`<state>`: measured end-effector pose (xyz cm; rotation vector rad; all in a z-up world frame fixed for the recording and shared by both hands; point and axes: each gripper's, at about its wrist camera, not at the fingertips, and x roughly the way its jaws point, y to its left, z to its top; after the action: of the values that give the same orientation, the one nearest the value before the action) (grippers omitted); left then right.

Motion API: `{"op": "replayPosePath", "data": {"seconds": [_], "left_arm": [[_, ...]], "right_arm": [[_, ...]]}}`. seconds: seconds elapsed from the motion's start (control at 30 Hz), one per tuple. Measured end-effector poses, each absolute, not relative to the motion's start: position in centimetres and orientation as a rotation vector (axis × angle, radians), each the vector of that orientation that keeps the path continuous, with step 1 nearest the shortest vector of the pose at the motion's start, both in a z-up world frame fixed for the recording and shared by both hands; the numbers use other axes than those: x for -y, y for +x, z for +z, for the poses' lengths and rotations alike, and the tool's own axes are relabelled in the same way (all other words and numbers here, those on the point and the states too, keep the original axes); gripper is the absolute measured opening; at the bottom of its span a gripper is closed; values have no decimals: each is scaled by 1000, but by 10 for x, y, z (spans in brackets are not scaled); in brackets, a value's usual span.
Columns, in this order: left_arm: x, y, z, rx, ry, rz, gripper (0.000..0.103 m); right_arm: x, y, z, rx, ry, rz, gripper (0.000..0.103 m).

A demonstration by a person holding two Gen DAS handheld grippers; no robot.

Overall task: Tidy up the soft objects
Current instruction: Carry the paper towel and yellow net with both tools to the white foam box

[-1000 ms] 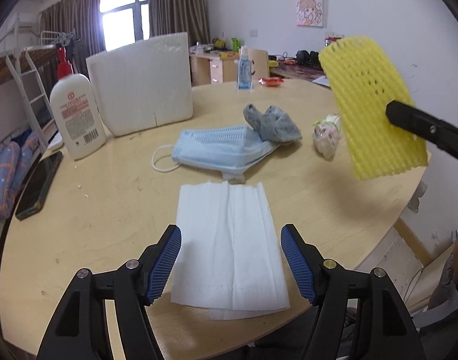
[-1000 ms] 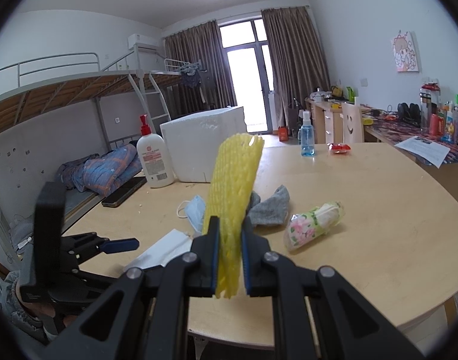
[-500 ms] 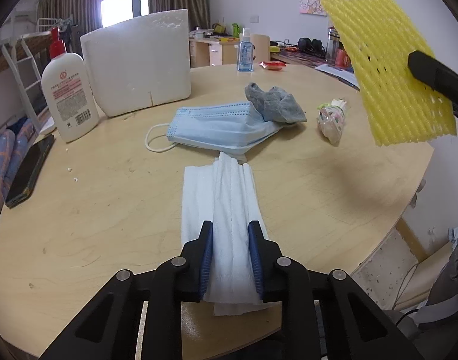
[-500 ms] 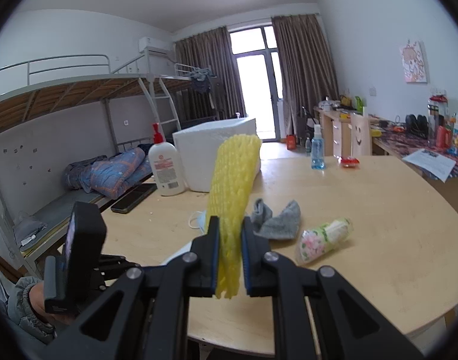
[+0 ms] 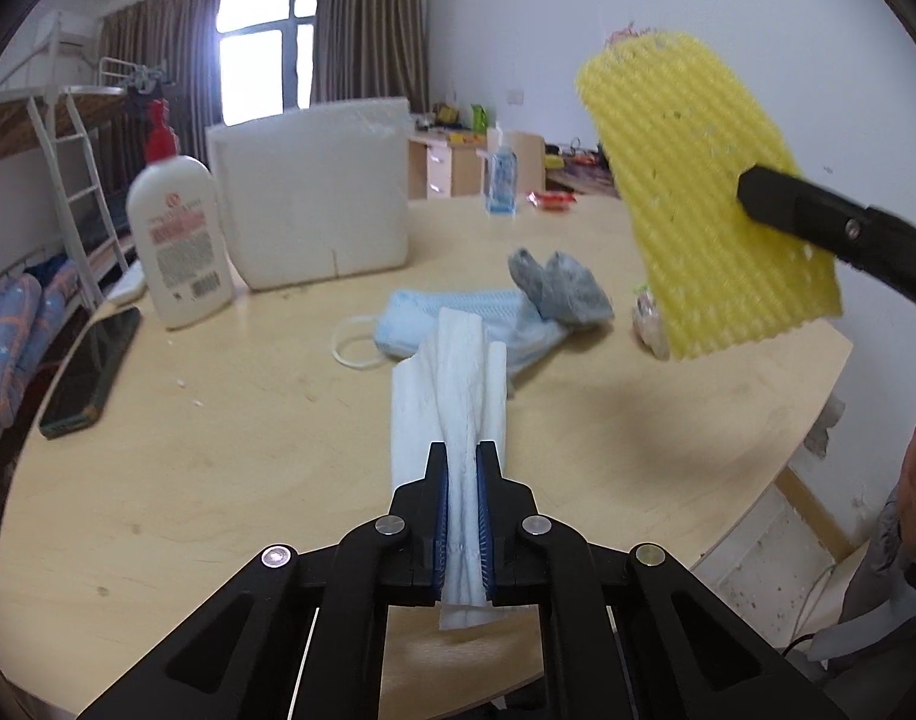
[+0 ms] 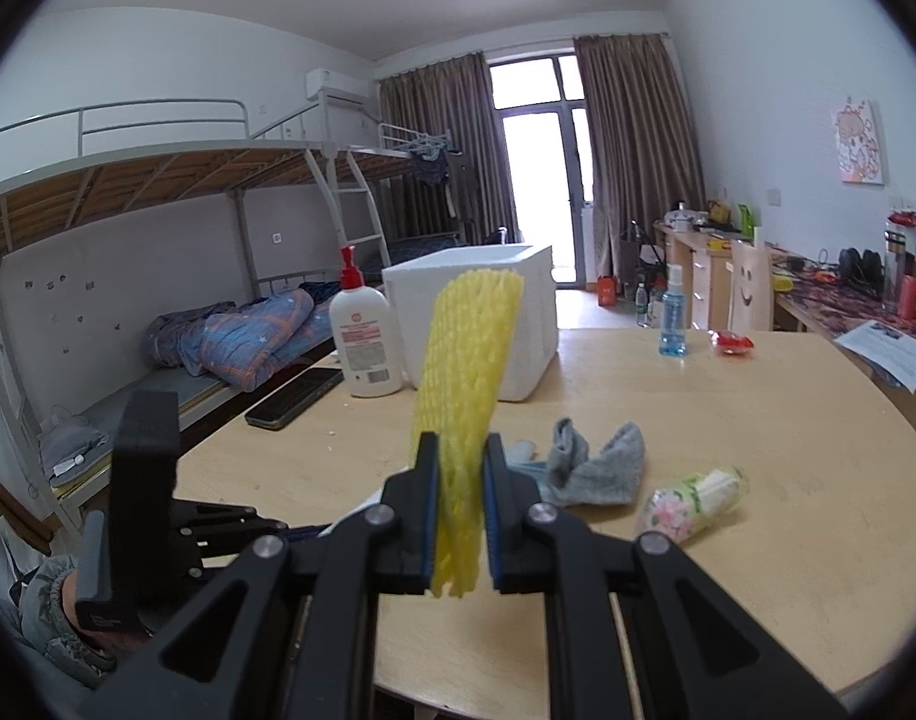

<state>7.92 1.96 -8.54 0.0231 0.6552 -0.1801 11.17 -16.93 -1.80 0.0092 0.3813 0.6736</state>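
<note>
Left tool (image 5: 461, 474) pinches the white tissue (image 5: 452, 384) over the desk (image 5: 218, 450), right tool (image 6: 461, 468) clamps the yellow foam net (image 6: 467, 372), face mask (image 5: 458, 315) and grey sock (image 5: 560, 288) just beyond.

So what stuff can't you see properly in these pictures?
- Lotion bottle label: too blurred to read in the left wrist view.
- Small flowery packet: mostly hidden behind the yellow foam net there.
- Face mask: nearly all hidden by the right gripper and grey sock in the right wrist view.
- White tissue: its near end is covered by the left gripper.
</note>
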Motion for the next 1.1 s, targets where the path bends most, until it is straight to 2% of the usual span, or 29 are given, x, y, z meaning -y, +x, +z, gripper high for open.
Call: {"op": "replayPosePath", "data": {"seconds": [1.1], "left_arm": [[-78,78,21,-313,-8,-5,9]], "right_arm": [[115,146,17,-369,-35,775,16]]}}
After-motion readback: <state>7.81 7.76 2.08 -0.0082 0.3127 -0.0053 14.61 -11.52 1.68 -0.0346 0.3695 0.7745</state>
